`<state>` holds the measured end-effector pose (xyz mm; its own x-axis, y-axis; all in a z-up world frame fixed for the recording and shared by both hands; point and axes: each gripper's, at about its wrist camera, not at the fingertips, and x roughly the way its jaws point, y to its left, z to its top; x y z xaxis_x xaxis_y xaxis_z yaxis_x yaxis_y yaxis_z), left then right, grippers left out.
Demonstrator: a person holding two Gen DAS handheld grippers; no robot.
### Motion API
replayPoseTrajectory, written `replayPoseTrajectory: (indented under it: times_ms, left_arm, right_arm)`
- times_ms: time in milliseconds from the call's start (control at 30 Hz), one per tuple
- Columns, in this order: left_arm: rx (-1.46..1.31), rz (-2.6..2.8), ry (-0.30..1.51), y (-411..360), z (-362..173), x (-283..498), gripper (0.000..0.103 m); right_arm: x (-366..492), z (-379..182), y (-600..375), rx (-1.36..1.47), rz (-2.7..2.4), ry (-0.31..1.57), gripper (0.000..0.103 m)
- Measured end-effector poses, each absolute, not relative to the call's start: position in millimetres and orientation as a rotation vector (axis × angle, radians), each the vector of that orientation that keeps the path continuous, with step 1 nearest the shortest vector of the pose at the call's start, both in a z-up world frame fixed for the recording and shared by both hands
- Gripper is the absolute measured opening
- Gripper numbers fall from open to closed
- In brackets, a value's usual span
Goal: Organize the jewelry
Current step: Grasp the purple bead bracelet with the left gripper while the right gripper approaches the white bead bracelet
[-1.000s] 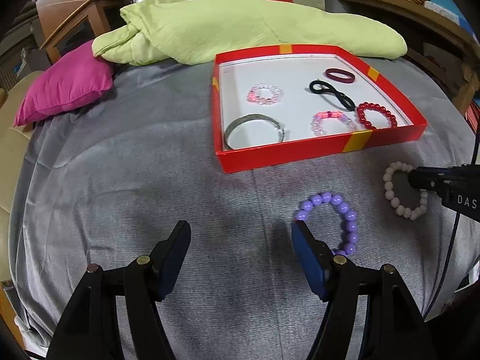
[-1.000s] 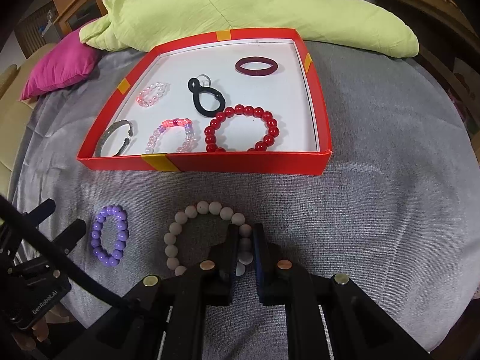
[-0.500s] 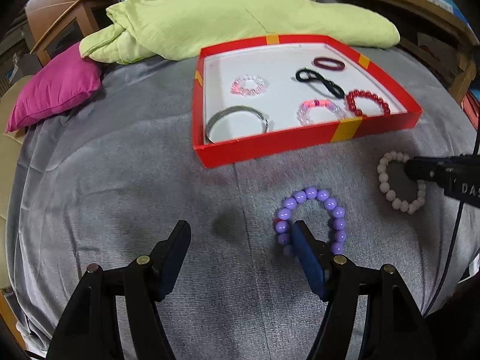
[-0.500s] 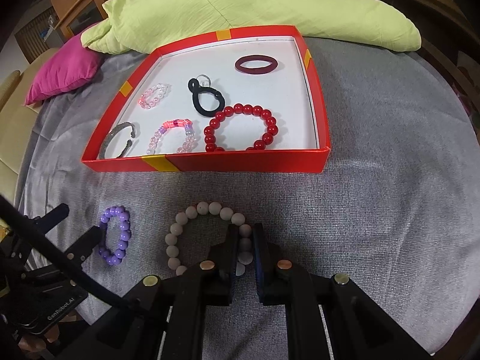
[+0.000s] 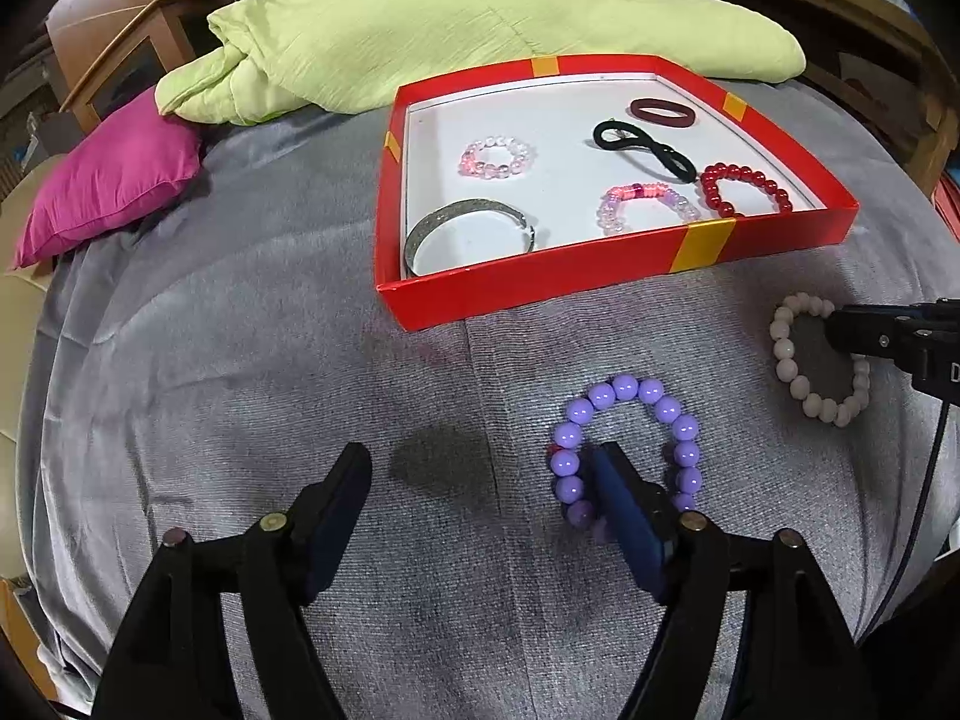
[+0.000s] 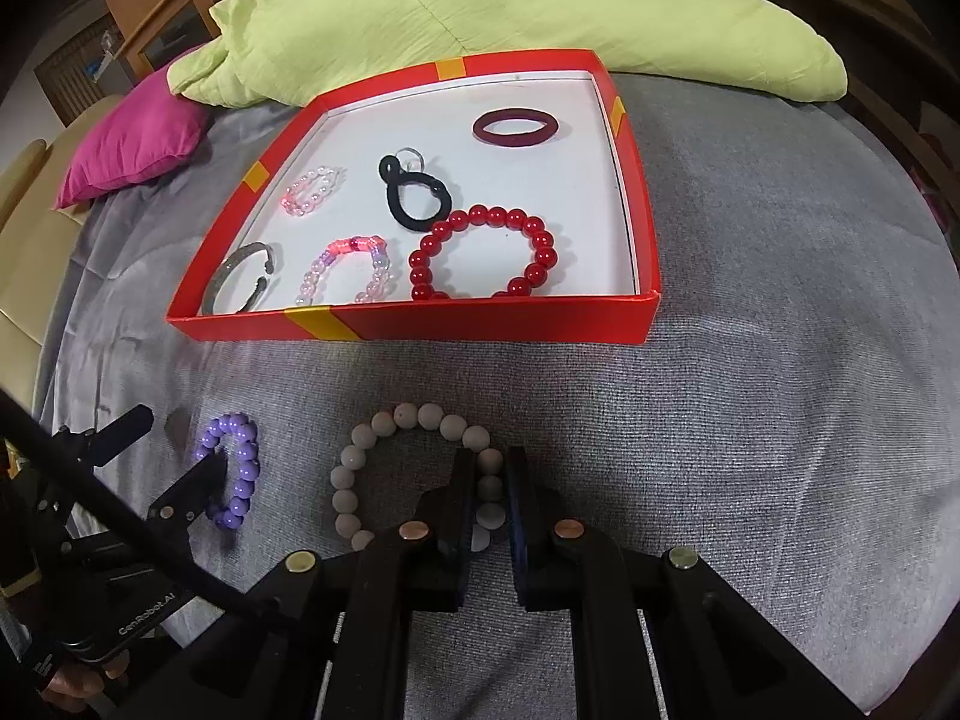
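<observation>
Left wrist view: my left gripper (image 5: 480, 483) has jaws opening, one finger inside the purple bracelet (image 5: 627, 447) on the grey cover (image 5: 240, 360), nothing pinched. The red tray (image 5: 540, 288) hides part of the red beads.

Right wrist view: my right gripper (image 6: 486, 480) is clenched on the white bracelet (image 6: 384, 462), which its fingers partly hide.

I moved the left gripper (image 5: 480, 480) toward the purple bracelet (image 5: 627, 450); its right finger now sits inside the loop, jaws opening wider.
</observation>
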<state>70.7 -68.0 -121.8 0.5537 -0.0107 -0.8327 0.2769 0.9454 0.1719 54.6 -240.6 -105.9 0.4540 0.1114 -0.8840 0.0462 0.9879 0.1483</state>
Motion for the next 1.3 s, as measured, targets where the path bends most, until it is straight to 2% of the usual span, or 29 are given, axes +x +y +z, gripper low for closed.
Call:
replayPoseTrajectory:
  times_ms: [633,1100,1300]
  left_arm:
    - [0.158,-0.151,1.026,-48.6,-129.1,85.7,0.097]
    - [0.264,-0.121,0.979,-62.4,-125.0,81.4,0.097]
    - [0.275,-0.139,0.972,-66.0,-123.6,78.7,0.089]
  right_arm:
    - [53.8,-106.1,-233.6,0.099,0.033,1.085,0.013]
    - [54.0,-105.7,-227.7,0.034,0.020,1.076,0.012]
    - [53.1,-105.9,-228.7,0.051,0.022,1.079,0.013]
